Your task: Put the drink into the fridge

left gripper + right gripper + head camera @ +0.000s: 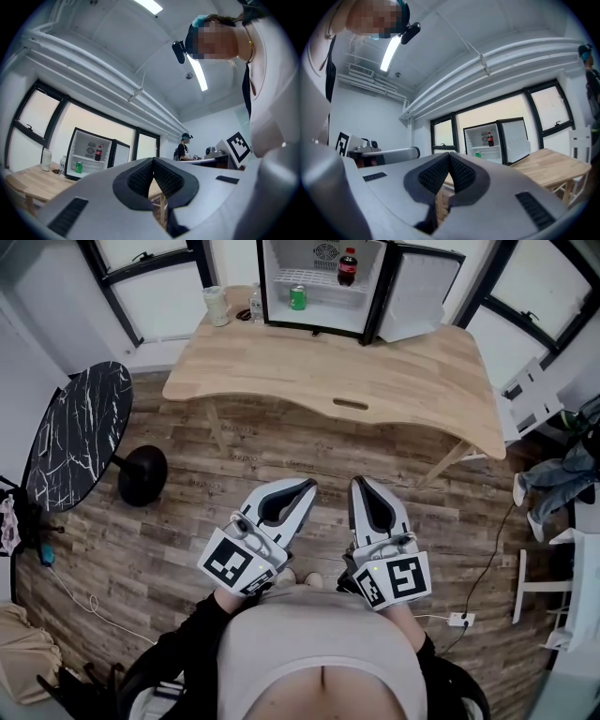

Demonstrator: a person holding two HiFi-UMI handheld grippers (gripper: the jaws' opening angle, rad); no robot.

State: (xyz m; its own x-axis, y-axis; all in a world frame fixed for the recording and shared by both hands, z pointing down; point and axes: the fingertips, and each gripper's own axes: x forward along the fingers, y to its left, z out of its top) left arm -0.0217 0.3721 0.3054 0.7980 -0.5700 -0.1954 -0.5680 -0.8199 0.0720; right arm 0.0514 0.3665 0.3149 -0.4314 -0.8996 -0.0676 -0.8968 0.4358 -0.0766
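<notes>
The left gripper [305, 487] and right gripper [361, 483] are both closed on nothing, well back from the light wooden table [375, 371]. Inside the open white mini fridge [273, 279], 1 dark cola bottle [347, 267] and 1 green can [297, 298] already stand. Probably only closing the door is left.

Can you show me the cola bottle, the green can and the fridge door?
cola bottle [347, 270]: head view, its dark body.
green can [297, 298]: head view, its side.
fridge door [418, 294]: head view, its white inner panel.
</notes>
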